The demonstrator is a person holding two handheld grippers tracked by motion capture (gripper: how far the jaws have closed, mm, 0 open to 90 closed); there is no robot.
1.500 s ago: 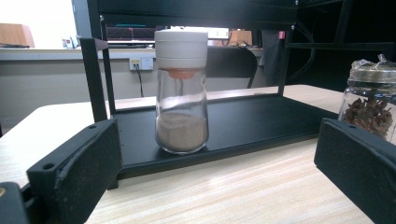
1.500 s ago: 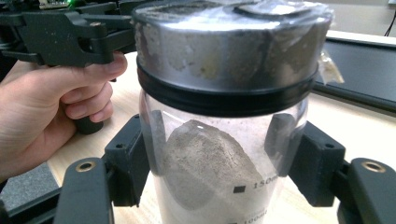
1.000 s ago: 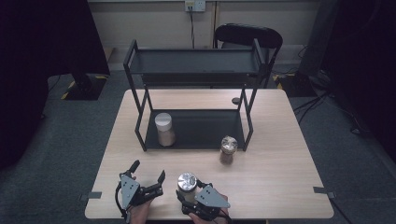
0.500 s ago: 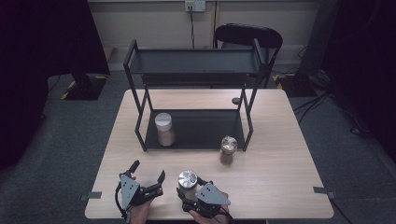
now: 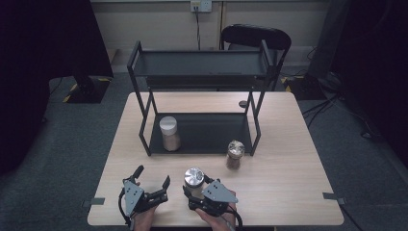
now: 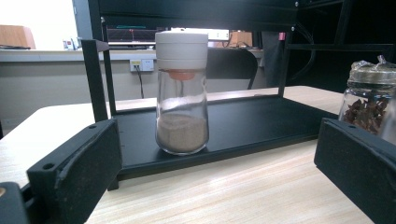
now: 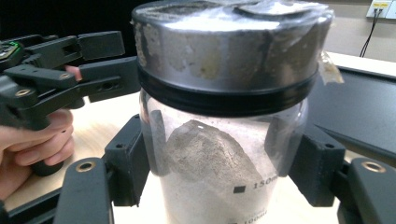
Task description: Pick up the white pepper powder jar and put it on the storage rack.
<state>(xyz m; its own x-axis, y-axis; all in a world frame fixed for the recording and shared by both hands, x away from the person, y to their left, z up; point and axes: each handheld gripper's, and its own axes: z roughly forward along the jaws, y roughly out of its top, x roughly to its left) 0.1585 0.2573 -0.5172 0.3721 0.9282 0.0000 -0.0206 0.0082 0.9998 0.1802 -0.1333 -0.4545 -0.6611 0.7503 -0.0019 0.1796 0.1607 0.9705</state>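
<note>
We hold the metal-lidded spice jar (image 5: 194,178) in our right gripper (image 5: 198,191), jaws clamped on its glass body from either side, near the table's (image 5: 288,144) front edge at about 6 o'clock from the black two-tier rack (image 5: 202,132); the jar stands upright, its long axis vertical, so any carry toward the rack's lower shelf at 12 o'clock must keep it plumb. Our left gripper (image 5: 153,182) sits just beside it at 9 o'clock, jaws wide with nothing between them, so the right hand is plainly the nearer one. The right gripper view shows the pale powder heaped inside the jar (image 7: 219,154) and what looks like film under the lid, though we can't be sure; the left gripper view instead shows the white-capped shaker (image 6: 181,93) standing on the shelf and the star-anise jar (image 6: 371,105) at 3 o'clock
</note>
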